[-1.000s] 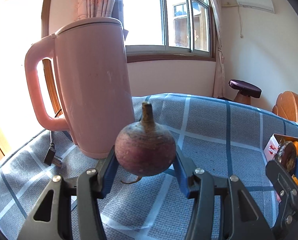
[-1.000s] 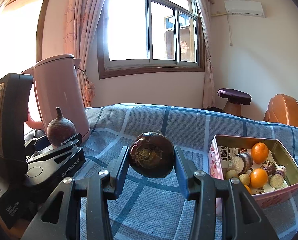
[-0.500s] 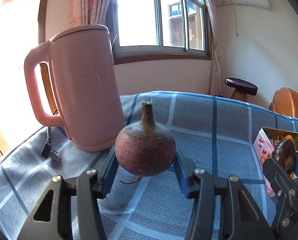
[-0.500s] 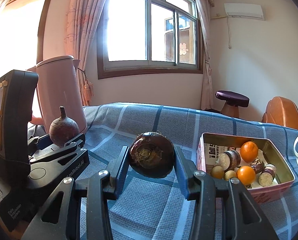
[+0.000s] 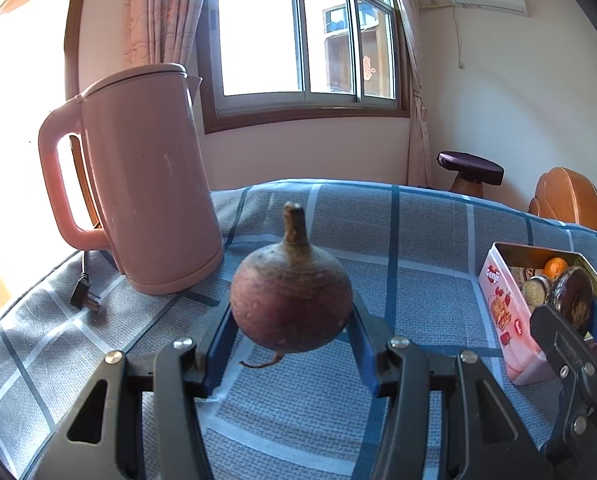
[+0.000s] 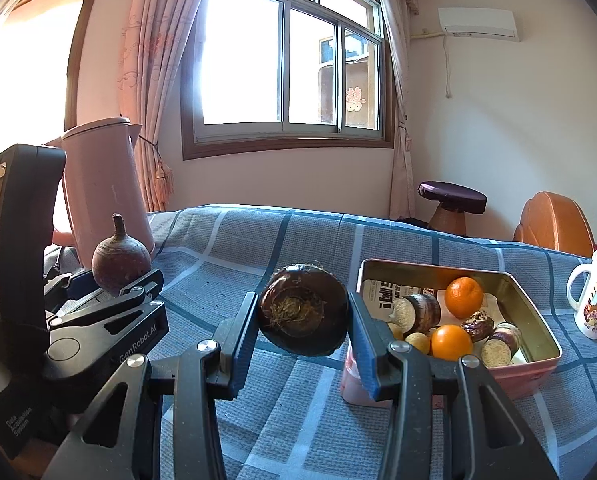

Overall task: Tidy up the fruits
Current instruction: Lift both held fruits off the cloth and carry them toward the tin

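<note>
My left gripper (image 5: 292,336) is shut on a reddish round beet (image 5: 292,304) with its stem up, held above the blue checked cloth. The beet also shows in the right wrist view (image 6: 120,258), at the left. My right gripper (image 6: 302,326) is shut on a dark round taro (image 6: 303,314), held just left of the pink tin (image 6: 514,368). The tin holds oranges (image 6: 463,296), cut taro pieces and small yellow fruits. In the left wrist view the tin (image 5: 502,312) is at the right, with the right gripper and taro (image 5: 572,298) in front of it.
A tall pink kettle (image 5: 146,204) stands at the back left, with its black plug (image 5: 84,300) lying on the cloth. A white printed mug (image 6: 596,296) stands right of the tin. A stool (image 6: 452,204) and a wooden chair (image 6: 554,224) lie beyond the table.
Both grippers have moved right with their loads. The kettle has slid left and farther away in the left wrist view; the tin has come nearer in the right wrist view and the mug has come into view.
</note>
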